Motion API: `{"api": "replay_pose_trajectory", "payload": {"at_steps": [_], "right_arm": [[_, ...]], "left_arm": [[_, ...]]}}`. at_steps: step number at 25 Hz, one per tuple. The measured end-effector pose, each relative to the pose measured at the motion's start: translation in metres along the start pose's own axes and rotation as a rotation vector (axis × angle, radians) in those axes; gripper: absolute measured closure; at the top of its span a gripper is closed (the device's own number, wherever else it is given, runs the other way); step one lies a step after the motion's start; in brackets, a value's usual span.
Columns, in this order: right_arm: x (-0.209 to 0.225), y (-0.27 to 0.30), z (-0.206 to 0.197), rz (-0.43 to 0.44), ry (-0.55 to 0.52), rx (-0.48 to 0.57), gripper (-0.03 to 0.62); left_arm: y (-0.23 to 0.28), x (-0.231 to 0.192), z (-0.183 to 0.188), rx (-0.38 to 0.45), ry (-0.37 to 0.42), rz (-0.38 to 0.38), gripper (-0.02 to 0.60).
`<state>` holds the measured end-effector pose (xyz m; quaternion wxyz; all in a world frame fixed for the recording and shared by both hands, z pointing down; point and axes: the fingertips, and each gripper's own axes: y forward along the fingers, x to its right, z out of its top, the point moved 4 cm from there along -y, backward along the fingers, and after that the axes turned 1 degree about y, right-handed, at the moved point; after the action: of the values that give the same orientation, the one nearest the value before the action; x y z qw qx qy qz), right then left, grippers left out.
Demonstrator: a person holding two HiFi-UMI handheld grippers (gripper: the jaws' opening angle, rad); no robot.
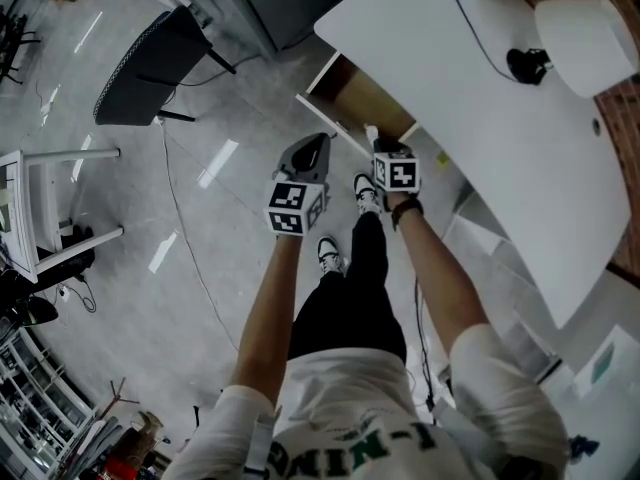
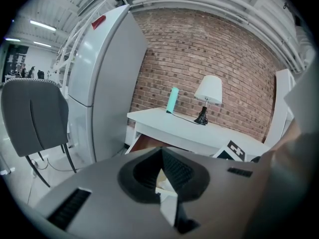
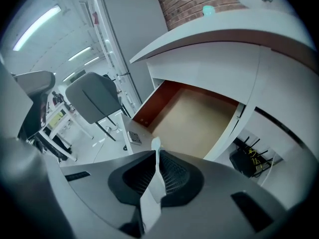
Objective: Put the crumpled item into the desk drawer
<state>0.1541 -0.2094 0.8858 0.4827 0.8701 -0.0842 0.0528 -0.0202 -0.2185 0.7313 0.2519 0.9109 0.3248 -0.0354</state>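
The desk drawer (image 1: 372, 103) stands pulled open under the white desk (image 1: 500, 128); its brown bottom (image 3: 194, 118) looks bare. My right gripper (image 1: 383, 151) hovers at the drawer's front edge, shut on a thin white piece of paper (image 3: 155, 151) whose tip (image 1: 371, 132) sticks out past the fingertips. In the right gripper view, that gripper (image 3: 157, 161) points into the drawer. My left gripper (image 1: 308, 156) is beside it, over the floor, with its jaws together. In the left gripper view, a small pale scrap that I cannot identify shows in the seam of the left gripper (image 2: 162, 177).
A white lamp (image 1: 585, 28), its black base (image 1: 527, 65) and a teal bottle (image 2: 172, 99) stand on the desk. A grey refrigerator (image 2: 104, 83) is left of the desk. A dark office chair (image 1: 150, 63) sits behind on the floor. A white rack (image 1: 40, 218) stands at the left.
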Motion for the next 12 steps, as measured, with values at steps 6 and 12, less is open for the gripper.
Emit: {"api": "replay_pose_trajectory", "payload": {"at_steps": [6, 12], "right_arm": [[-0.002, -0.011, 0.007, 0.016, -0.011, 0.036, 0.588], [-0.006, -0.034, 0.018, 0.044, -0.006, 0.09, 0.588]], "left_arm": [[0.005, 0.001, 0.006, -0.004, 0.004, 0.006, 0.581], [0.002, 0.006, 0.011, -0.008, -0.003, 0.009, 0.581]]}}
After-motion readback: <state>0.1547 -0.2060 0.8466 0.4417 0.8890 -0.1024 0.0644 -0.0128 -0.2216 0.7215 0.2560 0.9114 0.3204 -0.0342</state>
